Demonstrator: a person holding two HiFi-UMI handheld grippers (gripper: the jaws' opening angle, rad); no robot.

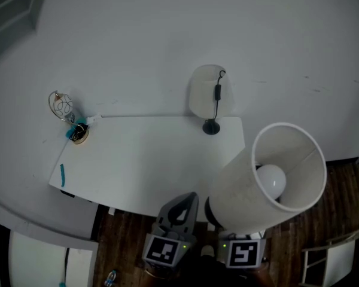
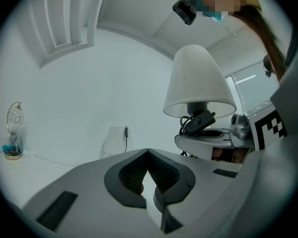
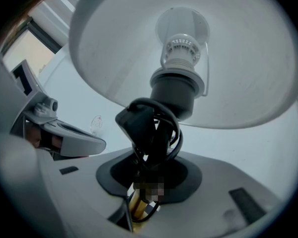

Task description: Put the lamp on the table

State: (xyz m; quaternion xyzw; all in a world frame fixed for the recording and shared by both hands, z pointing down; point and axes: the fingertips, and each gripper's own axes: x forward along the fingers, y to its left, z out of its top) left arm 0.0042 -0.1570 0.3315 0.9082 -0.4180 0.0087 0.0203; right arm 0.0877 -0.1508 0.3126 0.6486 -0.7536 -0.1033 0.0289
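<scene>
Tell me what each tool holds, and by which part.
The right tool holds the lamp by its brass stem, below the socket and wound cord. The left tool holds nothing; its jaws are together.

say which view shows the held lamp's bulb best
Right gripper view: it looks up the lamp at the whole bulb. Head view shows only its rounded top inside the shade; left gripper view: shade hides it.
</scene>
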